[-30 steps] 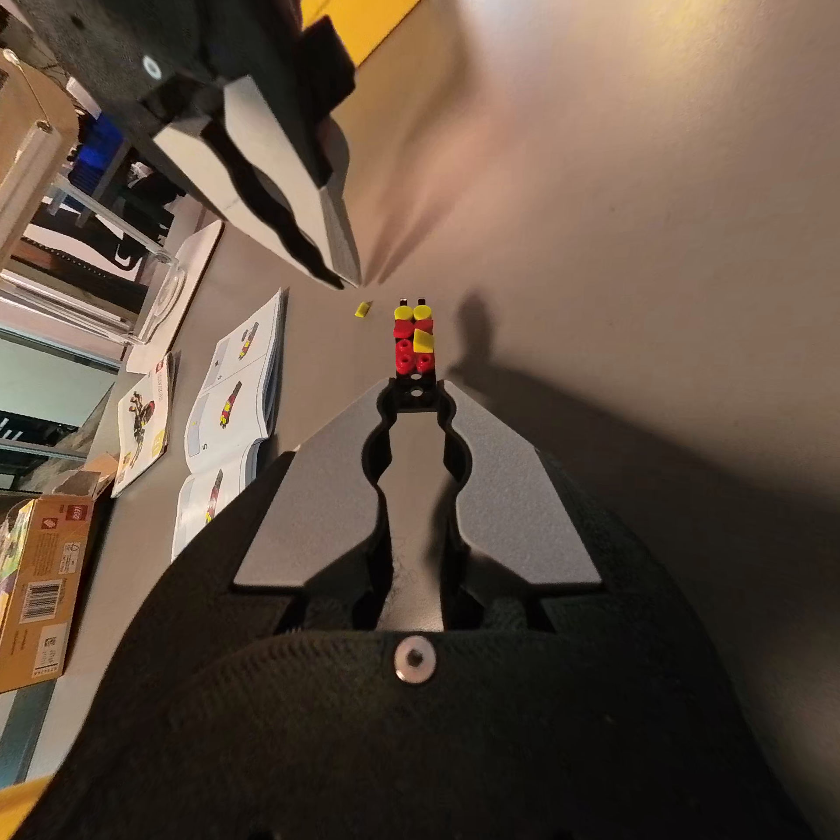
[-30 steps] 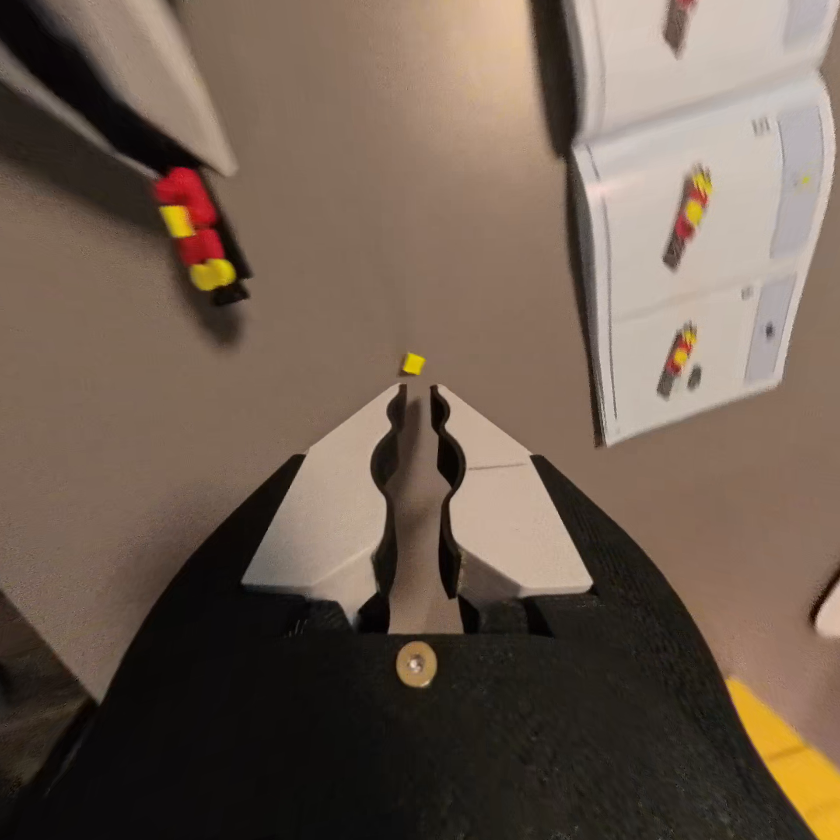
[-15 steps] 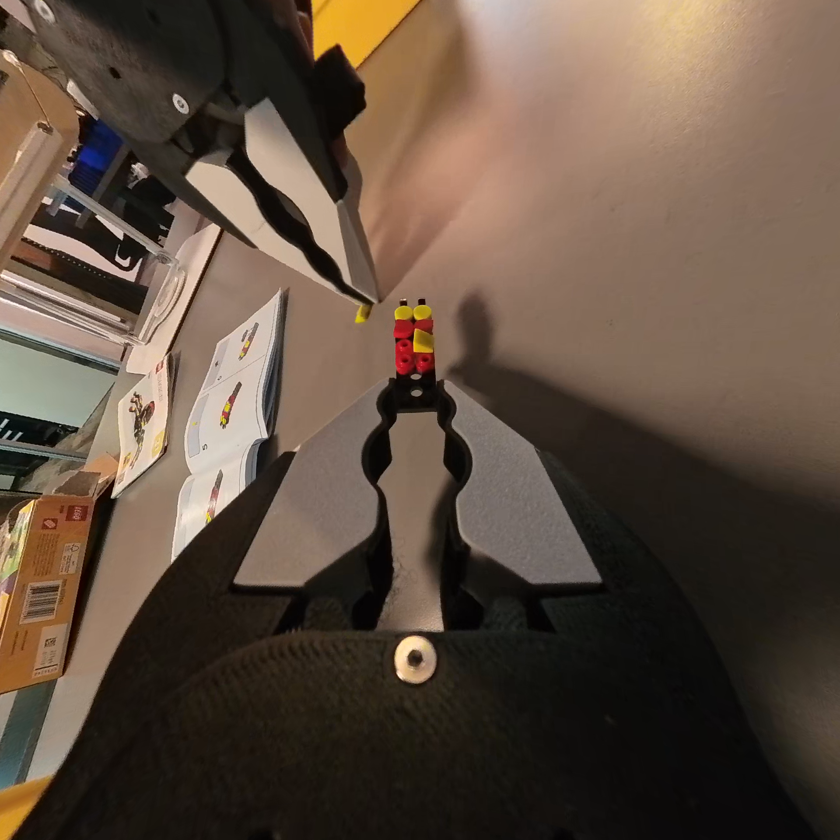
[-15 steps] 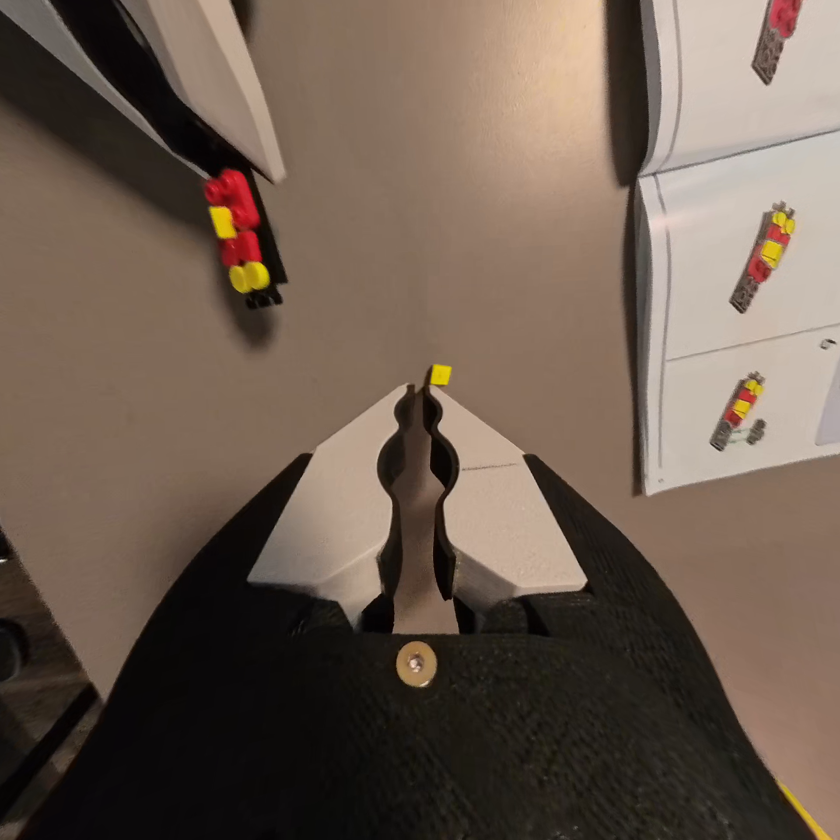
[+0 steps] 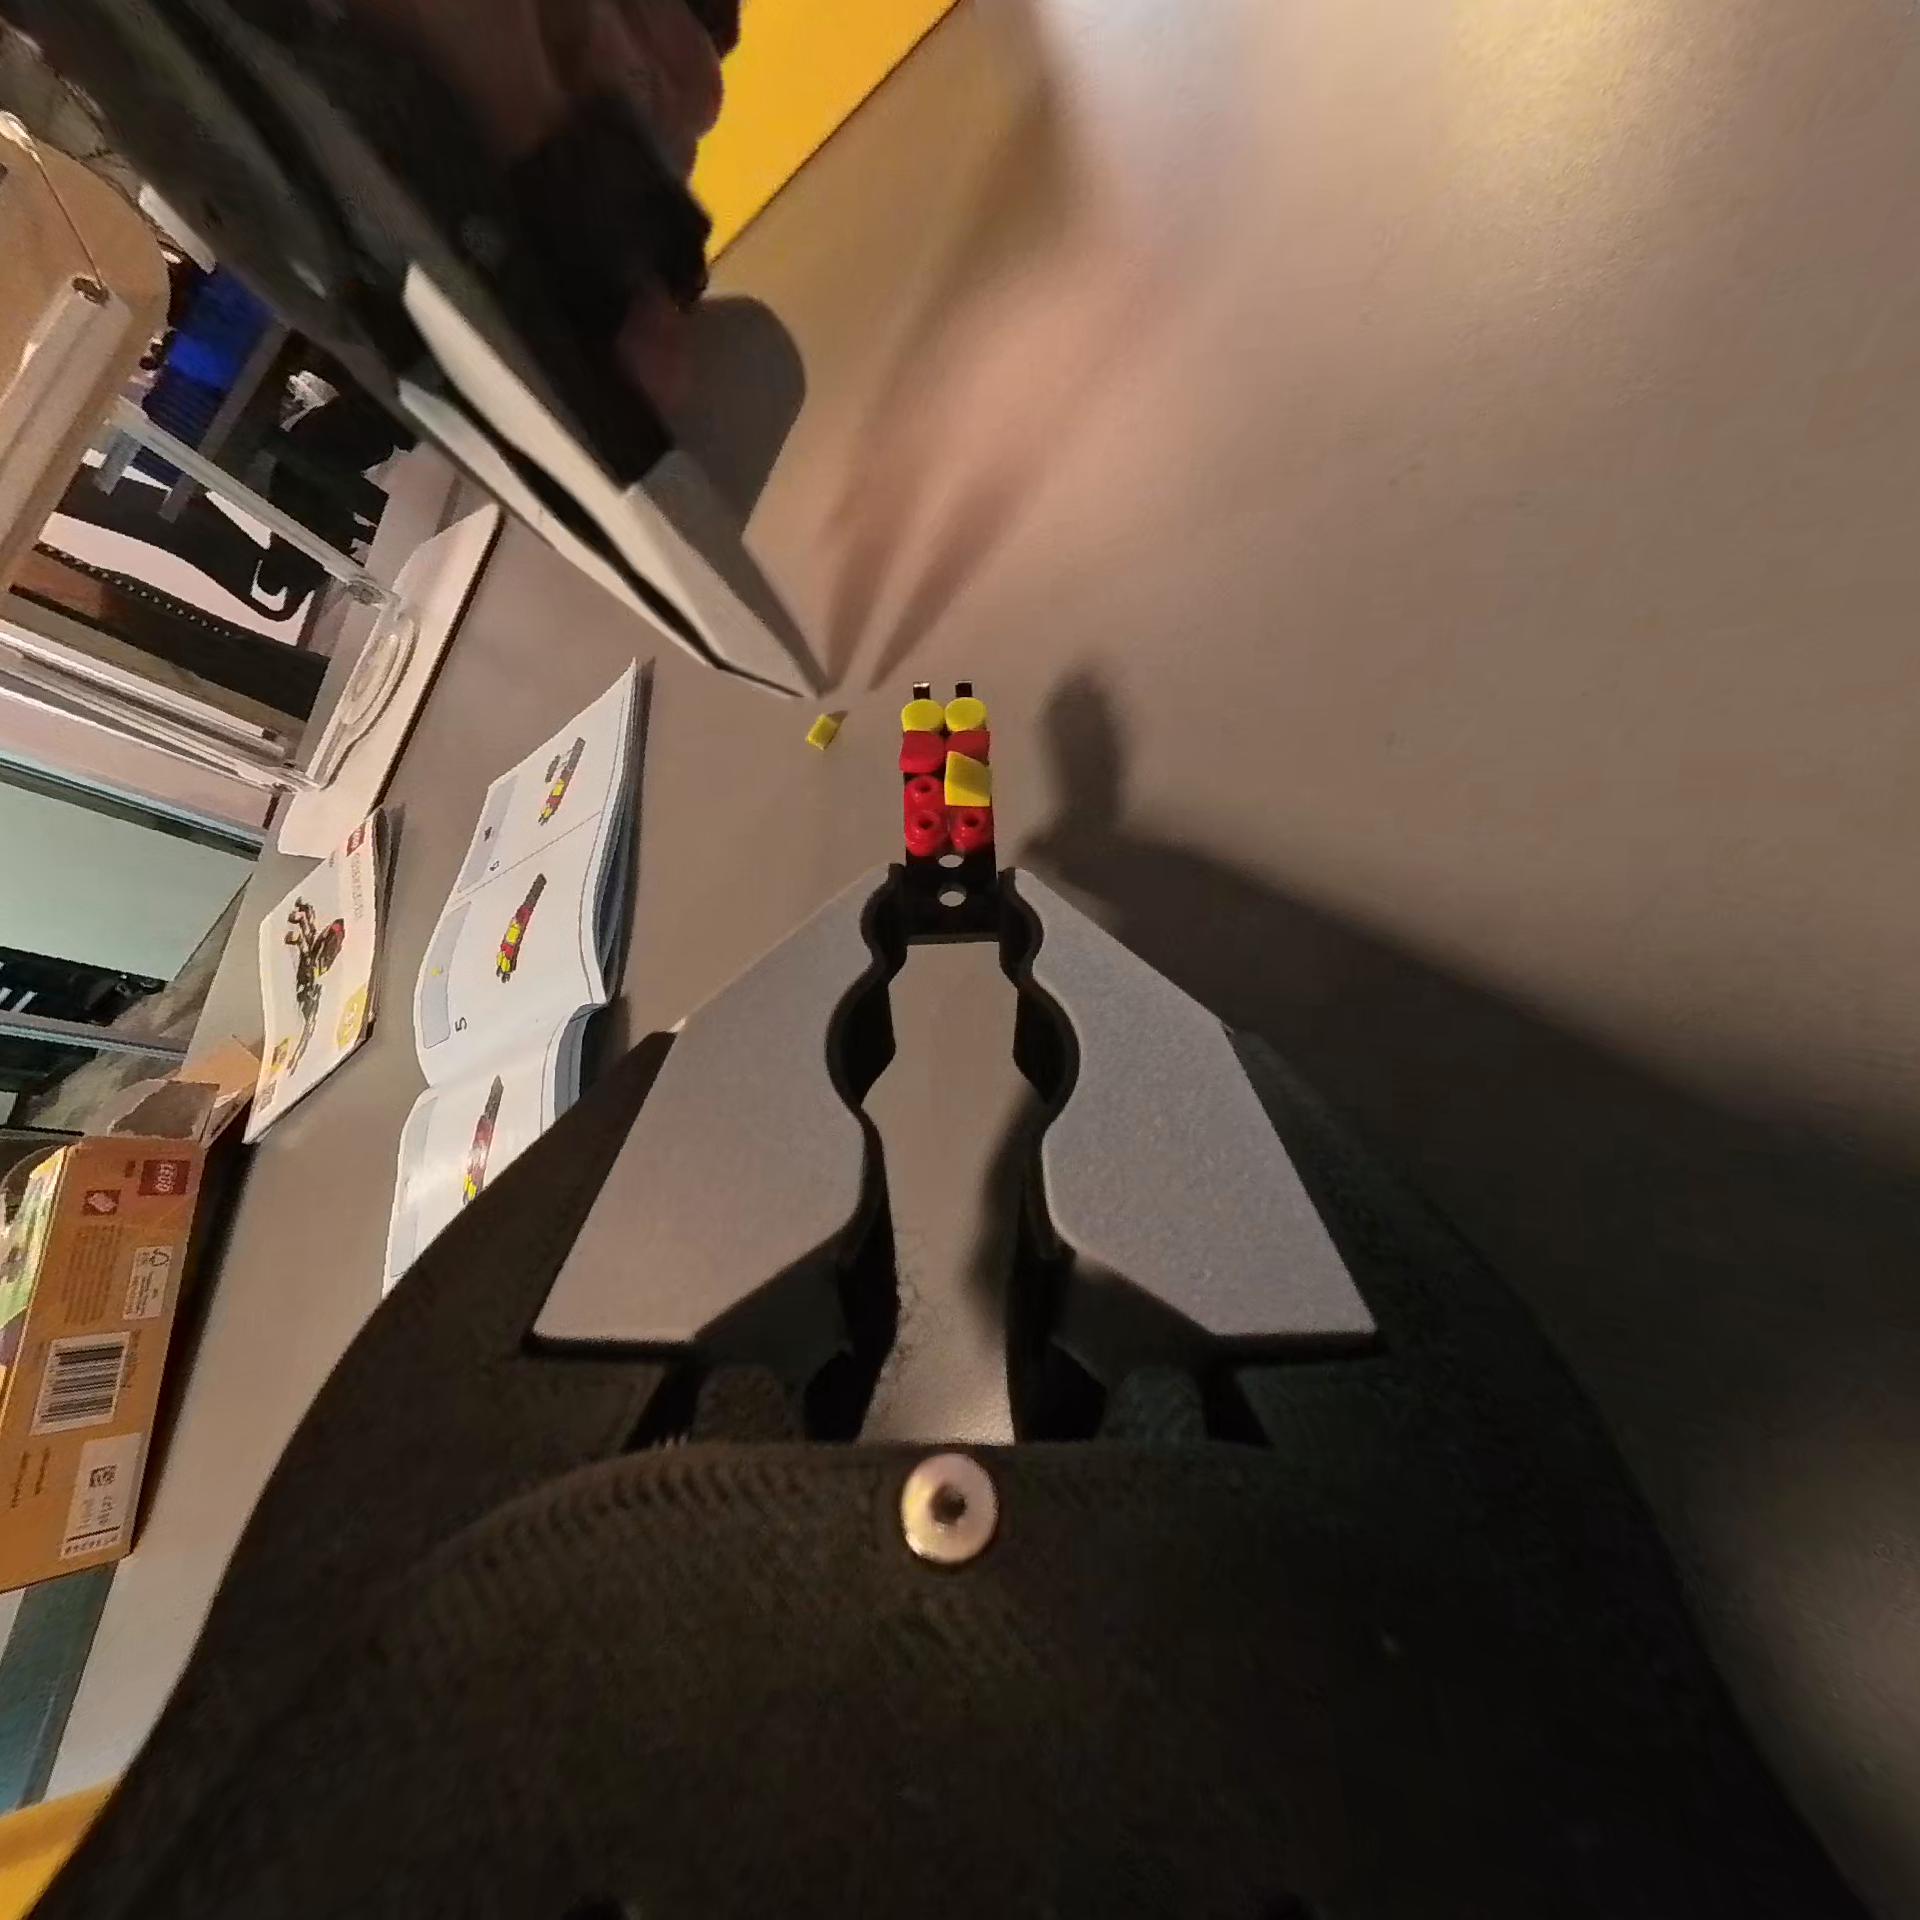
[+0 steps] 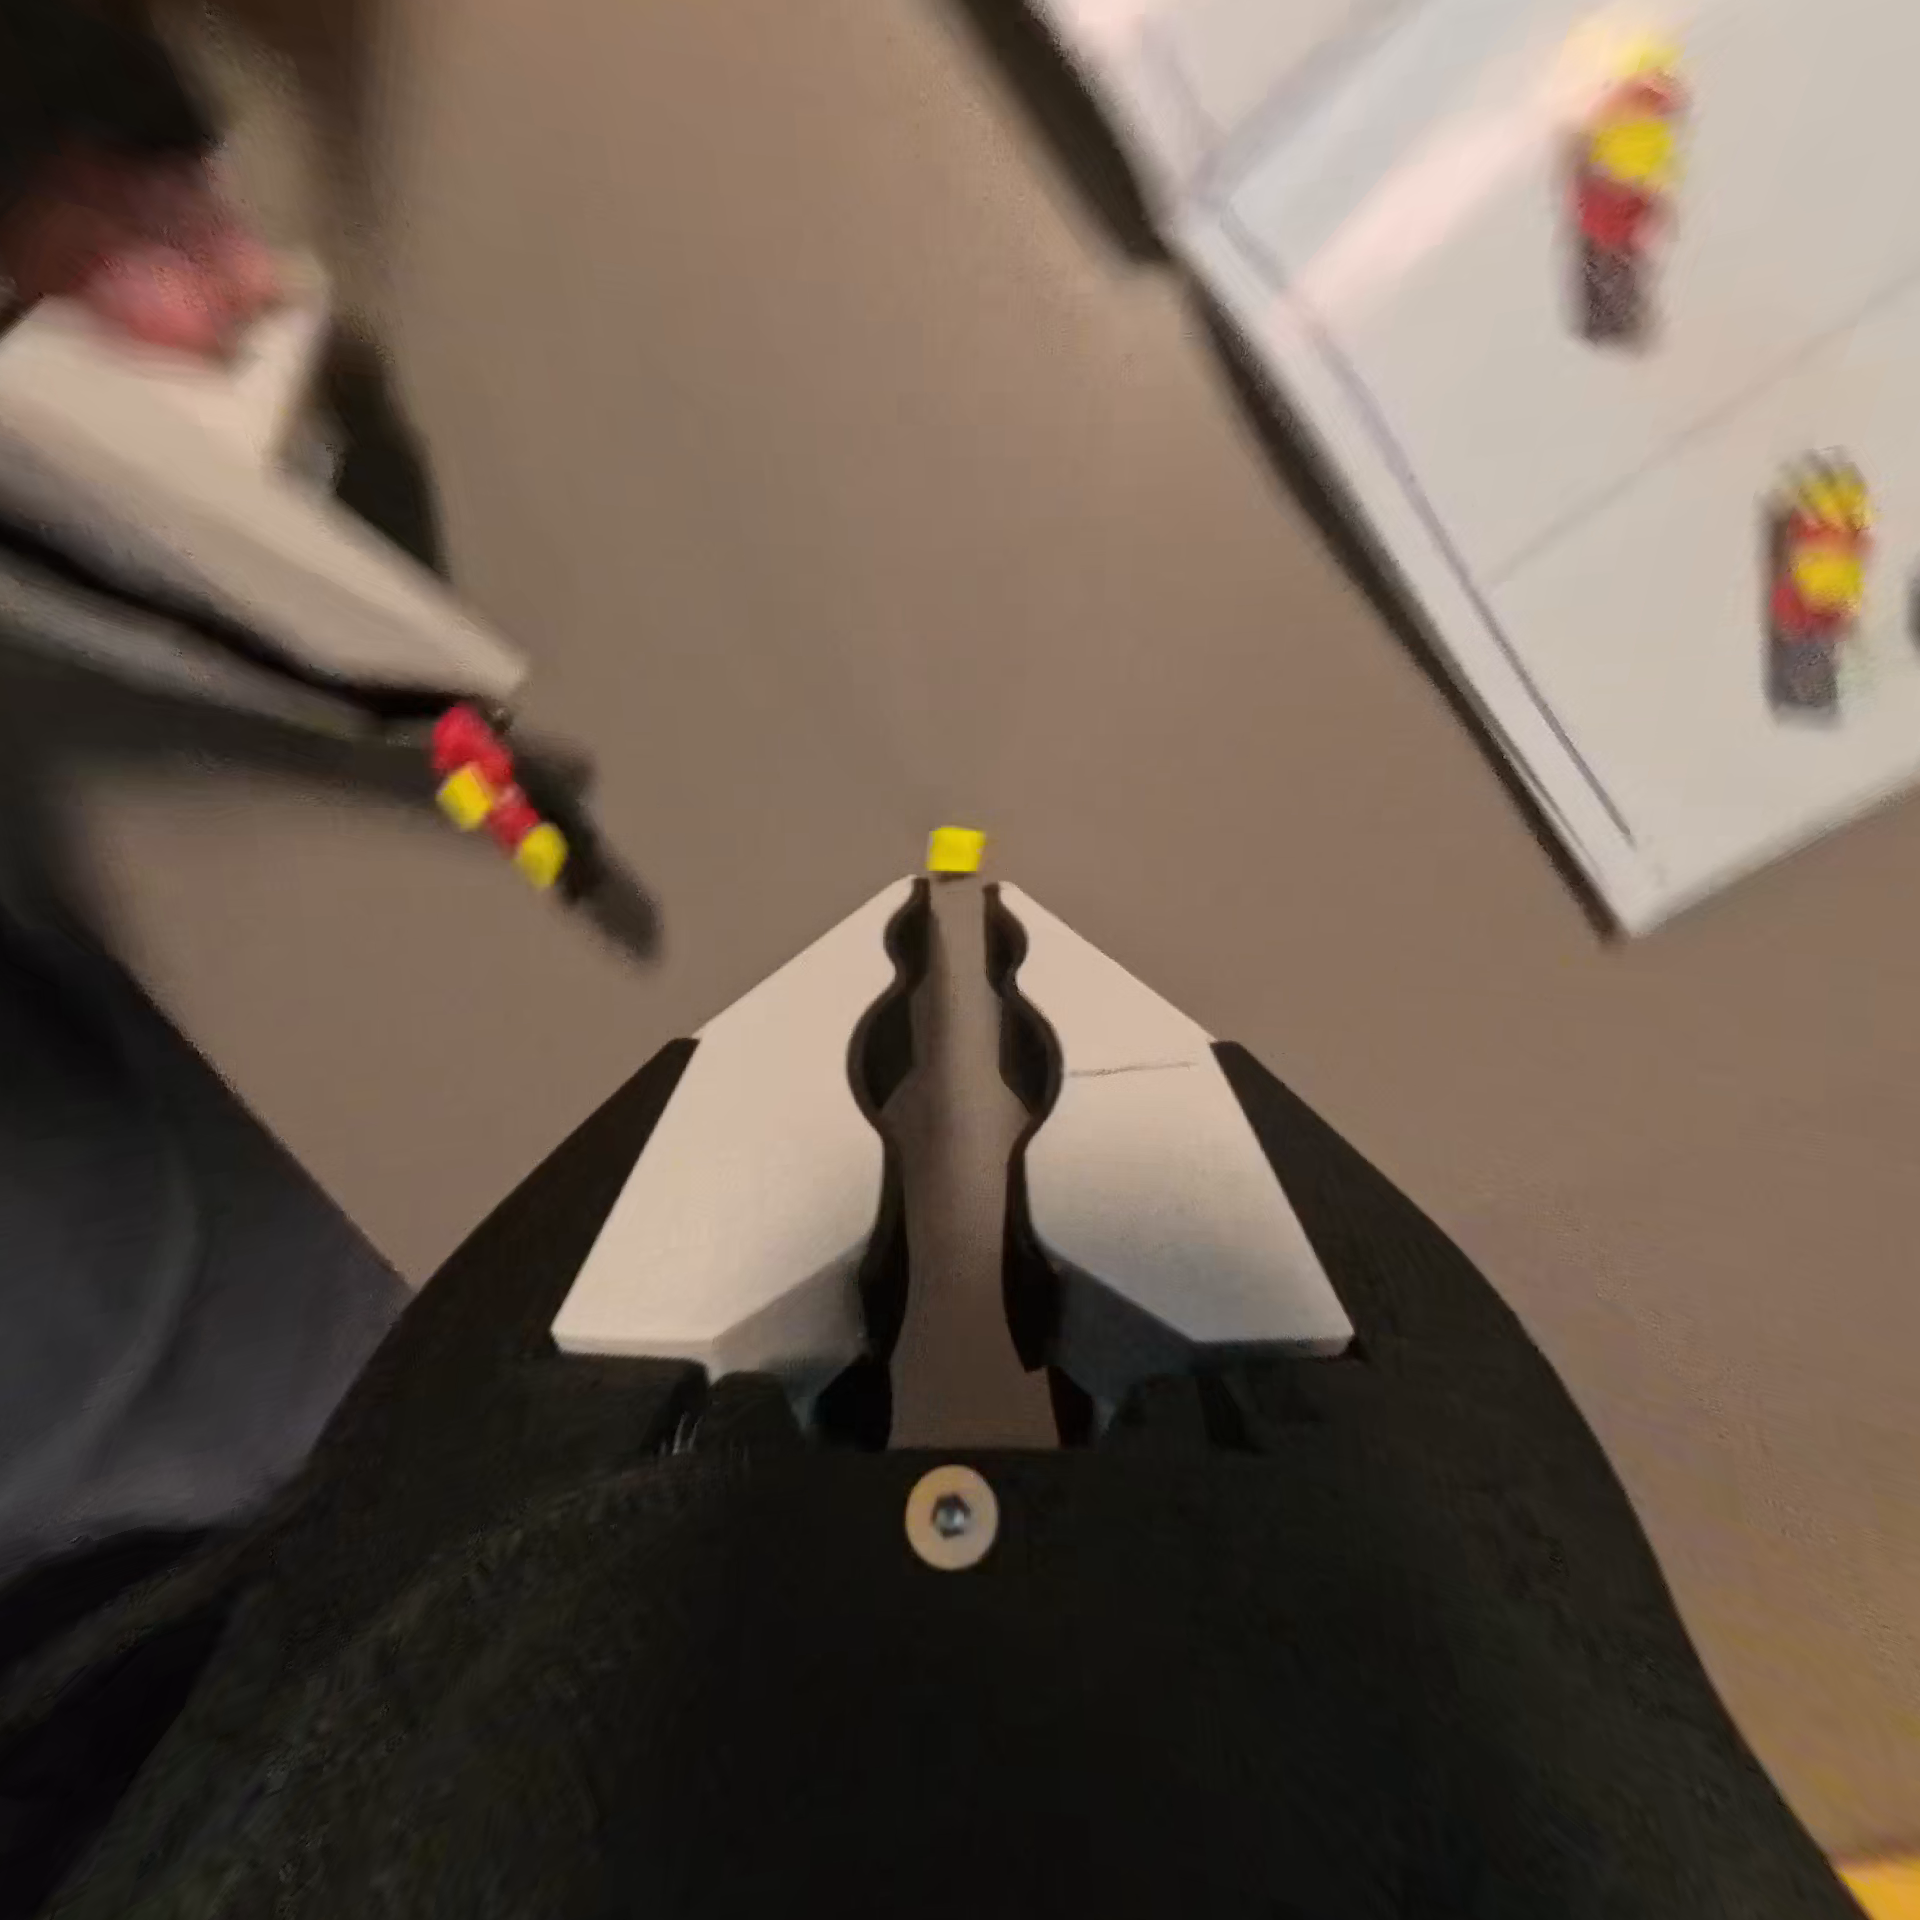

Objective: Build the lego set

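Observation:
My left gripper (image 5: 951,883) is shut on the black base plate of a small assembly (image 5: 948,774) of red and yellow pieces, held out over the grey table. The right wrist view shows that assembly (image 6: 499,800) at the left, blurred. A loose small yellow piece (image 6: 956,850) lies on the table just past the tips of my right gripper (image 6: 951,883), whose jaws stand a narrow gap apart with nothing between them. In the left wrist view the right gripper (image 5: 810,686) points down at the table with the yellow piece (image 5: 826,729) just beside its tips.
An open instruction booklet (image 5: 540,935) lies to the left; it shows at the upper right of the right wrist view (image 6: 1610,468). A leaflet (image 5: 322,956), a cardboard box (image 5: 83,1351) and a clear plastic container (image 5: 208,675) sit farther left. A yellow strip (image 5: 810,114) borders the table. Left tips to right tips: about 9 cm.
My right gripper has come down to the yellow piece and swung round over it; its jaws narrowed, then parted slightly. My left gripper and the assembly have stayed put.

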Available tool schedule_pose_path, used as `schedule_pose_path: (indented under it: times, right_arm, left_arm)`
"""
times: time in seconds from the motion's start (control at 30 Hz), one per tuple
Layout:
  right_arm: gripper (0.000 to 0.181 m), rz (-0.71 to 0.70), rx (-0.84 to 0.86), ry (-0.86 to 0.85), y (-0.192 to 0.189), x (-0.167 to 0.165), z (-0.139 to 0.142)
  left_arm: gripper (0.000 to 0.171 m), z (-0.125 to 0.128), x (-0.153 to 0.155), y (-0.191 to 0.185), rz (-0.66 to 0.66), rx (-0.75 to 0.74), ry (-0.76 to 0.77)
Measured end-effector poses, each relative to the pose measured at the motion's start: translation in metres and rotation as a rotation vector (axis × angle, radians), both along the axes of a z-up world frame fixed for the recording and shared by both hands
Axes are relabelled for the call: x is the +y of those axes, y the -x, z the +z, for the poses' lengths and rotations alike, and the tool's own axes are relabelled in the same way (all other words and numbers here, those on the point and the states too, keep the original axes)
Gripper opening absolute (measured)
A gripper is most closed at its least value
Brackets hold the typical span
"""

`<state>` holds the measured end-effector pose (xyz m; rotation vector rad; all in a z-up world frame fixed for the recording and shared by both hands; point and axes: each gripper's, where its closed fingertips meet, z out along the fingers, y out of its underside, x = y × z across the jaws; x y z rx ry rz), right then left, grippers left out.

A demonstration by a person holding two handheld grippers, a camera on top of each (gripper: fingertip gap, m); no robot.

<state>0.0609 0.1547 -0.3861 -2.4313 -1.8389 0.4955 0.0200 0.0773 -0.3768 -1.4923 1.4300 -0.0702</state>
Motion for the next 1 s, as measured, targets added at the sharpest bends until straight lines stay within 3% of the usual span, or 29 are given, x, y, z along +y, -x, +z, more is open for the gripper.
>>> schedule_pose_path:
  times: [0.03,0.1,0.17,0.33,0.73,1.0]
  right_arm:
    - [0.005,-0.155,-0.013,0.064,0.001,0.003,0.0]
    - [0.02,-0.318,0.032,0.273,0.01,-0.008,0.005]
    - [0.026,-0.384,-0.006,0.28,0.004,-0.004,-0.001]
    - [0.014,-0.517,-0.051,0.279,-0.001,0.0,-0.005]
    - [0.01,-0.509,-0.149,0.126,0.011,-0.005,-0.007]
    - [0.008,-0.465,-0.116,0.08,0.023,0.0,-0.007]
  left_arm:
    - [0.016,0.0,0.0,0.0,-0.001,0.0,0.0]
    - [0.016,0.0,0.0,0.0,-0.001,0.0,0.001]
    - [0.016,0.0,-0.001,0.0,-0.003,0.001,-0.001]
    - [0.016,0.0,-0.004,-0.001,-0.02,0.008,-0.022]
    - [0.016,0.001,-0.011,-0.002,-0.033,0.032,-0.079]
    - [0.016,0.001,-0.013,-0.002,-0.031,0.039,-0.09]
